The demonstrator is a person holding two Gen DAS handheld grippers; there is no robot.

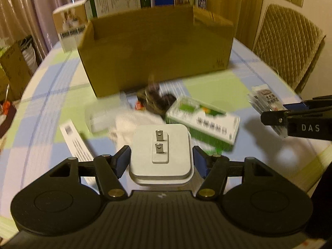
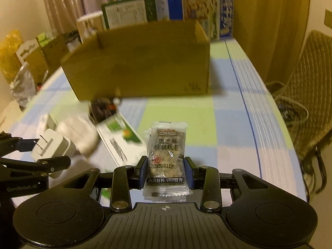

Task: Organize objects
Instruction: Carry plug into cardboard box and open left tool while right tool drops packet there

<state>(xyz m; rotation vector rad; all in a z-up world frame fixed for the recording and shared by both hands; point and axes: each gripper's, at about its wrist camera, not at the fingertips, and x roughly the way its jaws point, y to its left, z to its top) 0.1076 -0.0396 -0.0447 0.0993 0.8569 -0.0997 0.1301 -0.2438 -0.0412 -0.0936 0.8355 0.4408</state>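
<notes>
Checked counter (image 1: 51, 87): left gripper (image 1: 160, 157) fingers clamped on plug adapter (image 1: 160, 145), right gripper (image 2: 166, 170) fingers on snack packet (image 2: 166, 151); lift both clear over cardboard box (image 1: 155, 47) rim before releasing.

My left camera looks forward along its fingers, low over the table (image 1: 47, 95), facing the box (image 1: 157, 47) close ahead. My right camera sits further right, facing the same box (image 2: 145, 62) slightly from the right. Both share the box, the clutter before it, and each other's gripper.
</notes>
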